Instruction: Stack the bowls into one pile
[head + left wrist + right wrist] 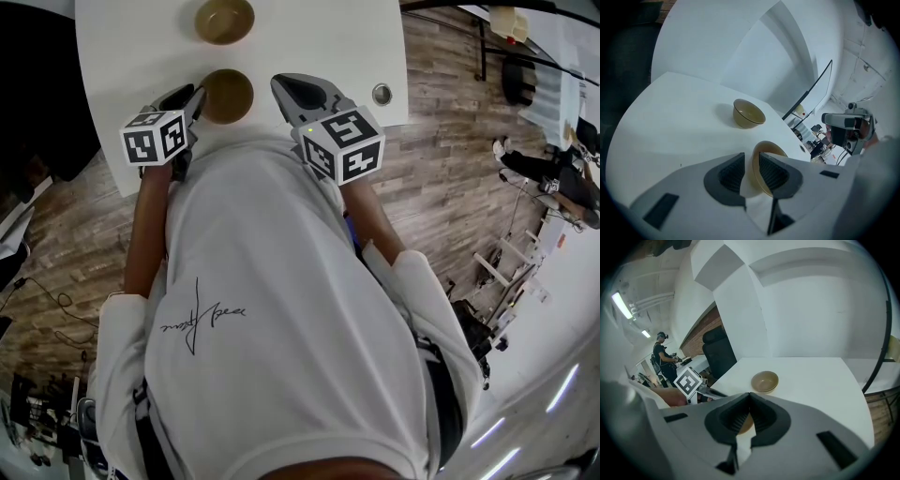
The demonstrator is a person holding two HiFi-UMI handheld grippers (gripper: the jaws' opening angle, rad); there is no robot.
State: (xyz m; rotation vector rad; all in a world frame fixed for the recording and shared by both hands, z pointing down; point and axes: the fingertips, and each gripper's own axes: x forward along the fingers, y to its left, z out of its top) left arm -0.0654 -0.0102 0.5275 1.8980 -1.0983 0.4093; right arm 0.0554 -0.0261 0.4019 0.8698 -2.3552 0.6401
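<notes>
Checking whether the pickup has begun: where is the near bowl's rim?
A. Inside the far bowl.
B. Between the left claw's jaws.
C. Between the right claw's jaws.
B: the rim of the near bowl stands between the parted jaws of the left claw; the right claw is shut, empty.

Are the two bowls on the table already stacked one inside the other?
No, the near bowl and the far bowl stand apart on the white table, each by itself.
</notes>
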